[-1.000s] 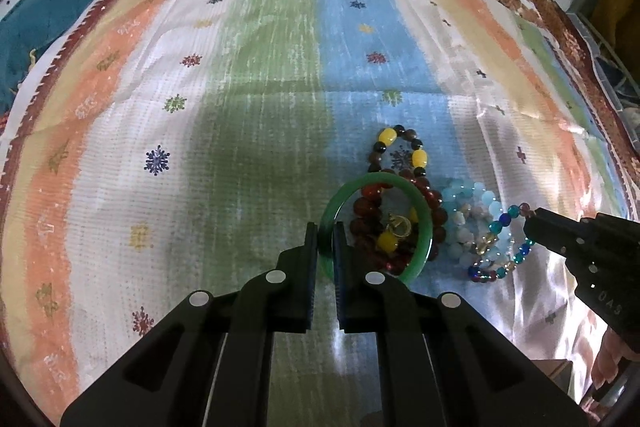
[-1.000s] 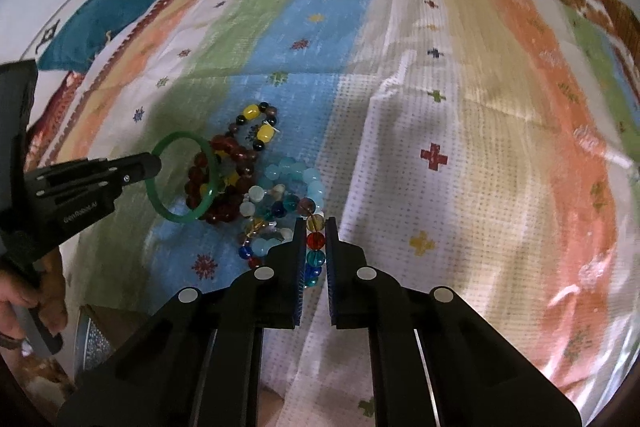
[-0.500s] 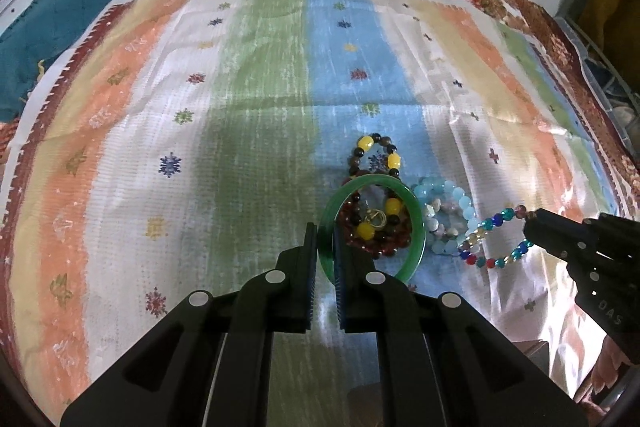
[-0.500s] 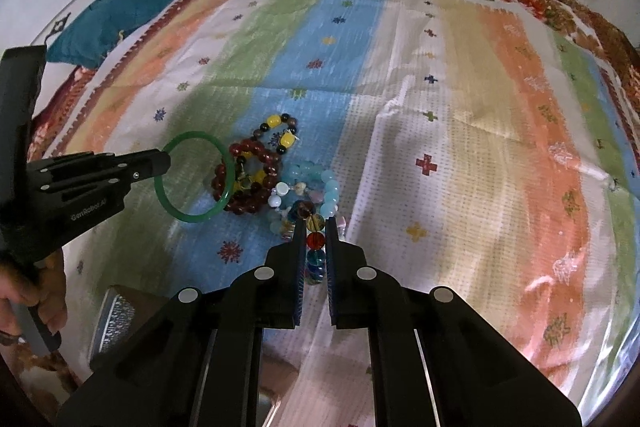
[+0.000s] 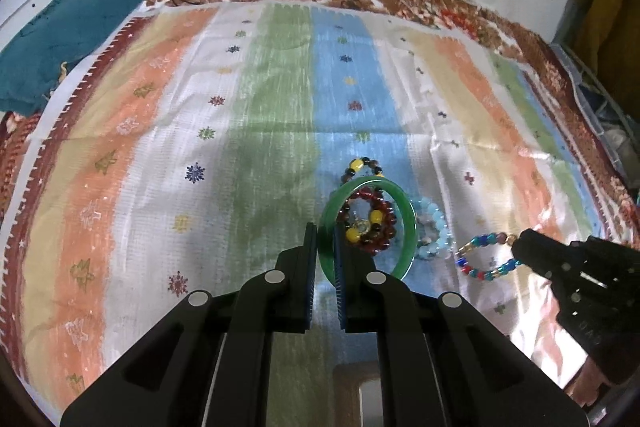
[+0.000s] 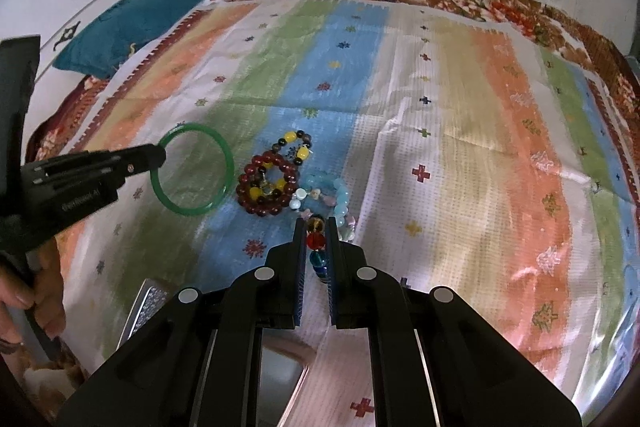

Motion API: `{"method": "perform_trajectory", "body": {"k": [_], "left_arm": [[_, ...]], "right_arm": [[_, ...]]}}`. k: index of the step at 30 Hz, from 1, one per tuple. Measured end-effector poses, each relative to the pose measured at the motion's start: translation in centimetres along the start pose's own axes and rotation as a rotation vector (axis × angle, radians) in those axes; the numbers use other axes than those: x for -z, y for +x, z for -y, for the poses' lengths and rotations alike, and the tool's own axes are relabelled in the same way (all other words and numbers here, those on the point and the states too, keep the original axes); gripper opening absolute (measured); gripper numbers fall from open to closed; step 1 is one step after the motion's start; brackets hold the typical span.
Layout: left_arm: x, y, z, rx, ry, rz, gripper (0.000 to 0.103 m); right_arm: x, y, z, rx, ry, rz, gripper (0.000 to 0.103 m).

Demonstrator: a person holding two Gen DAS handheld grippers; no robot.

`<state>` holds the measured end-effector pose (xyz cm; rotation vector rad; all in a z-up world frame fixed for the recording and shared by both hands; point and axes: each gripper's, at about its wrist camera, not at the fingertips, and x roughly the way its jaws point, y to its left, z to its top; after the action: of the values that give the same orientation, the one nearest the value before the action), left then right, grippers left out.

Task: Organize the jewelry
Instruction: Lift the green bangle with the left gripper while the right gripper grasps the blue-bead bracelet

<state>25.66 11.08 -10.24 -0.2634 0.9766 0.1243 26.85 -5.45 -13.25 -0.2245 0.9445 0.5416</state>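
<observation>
Grippers both clenched, we note: left gripper (image 5: 326, 247) grasps the bangle (image 5: 406, 223). Right gripper (image 6: 316, 239) grasps a bead bracelet (image 6: 315, 239). Other bracelets (image 6: 266, 189) lie on the cloth (image 6: 460, 147).

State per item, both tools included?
left tool: shut on green bangle
green bangle: held, lifted off the cloth
right tool: shut on multicolour bead bracelet
multicolour bead bracelet: held, hanging clear
dark red bead bracelet: lying on striped cloth
pale blue bead bracelet: lying on cloth
</observation>
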Motion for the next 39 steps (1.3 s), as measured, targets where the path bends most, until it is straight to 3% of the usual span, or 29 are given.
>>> {"method": "perform_trajectory", "body": {"k": [5,14,34,39], "left_arm": [[0.7,-1.0,0.6,0.007,0.016,0.011,0.008],[1.7,-3.2,1.7,0.058,0.024,0.036,0.008],[5.0,-7.2,3.0,0.058,0.062,0.091,0.008],[6.0,-7.9,3.6,0.058,0.074,0.100,0.008]], "right_arm": [[0.4,-1.5,-0.8,0.047,-0.032,0.047,0.010],[1.2,-3.6,-1.0,-0.002,-0.007,0.083,0.010],[3.8,-8.4,-2.2,-0.123,0.035,0.163,0.010],[4.7,-8.5,-2.4,-0.135,0.030,0.147,0.010]]}}
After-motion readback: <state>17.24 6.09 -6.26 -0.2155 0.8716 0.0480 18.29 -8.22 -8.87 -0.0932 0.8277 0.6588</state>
